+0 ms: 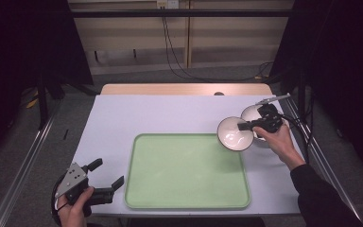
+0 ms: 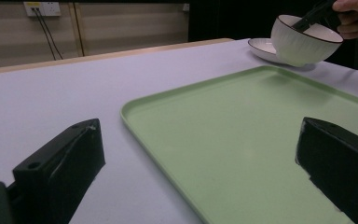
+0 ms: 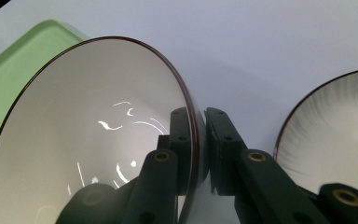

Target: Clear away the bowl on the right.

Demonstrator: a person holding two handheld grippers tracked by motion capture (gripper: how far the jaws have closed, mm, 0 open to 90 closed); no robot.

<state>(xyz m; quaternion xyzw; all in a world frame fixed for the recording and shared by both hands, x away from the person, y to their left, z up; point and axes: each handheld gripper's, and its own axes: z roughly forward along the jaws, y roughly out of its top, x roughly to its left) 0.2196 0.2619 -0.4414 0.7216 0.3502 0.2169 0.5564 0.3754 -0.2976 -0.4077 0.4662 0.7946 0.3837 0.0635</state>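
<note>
1. One white bowl (image 1: 235, 134) hangs tilted off the bench (image 1: 113, 123), at the green tray's (image 1: 184, 172) two o'clock corner, its rim pinched by the right hand-held gripper (image 1: 244, 126).
2. Left hand-held gripper (image 1: 108, 174) gapes empty at eight o'clock.

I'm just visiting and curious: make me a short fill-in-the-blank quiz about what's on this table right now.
1. The right gripper grips the white bowl by its ____.
2. The tray is coloured ____.
3. The left gripper has its jaws ____.
4. The held bowl is ____ off the table, beside a second white dish.

Missing words: rim; green; open; lifted
</note>
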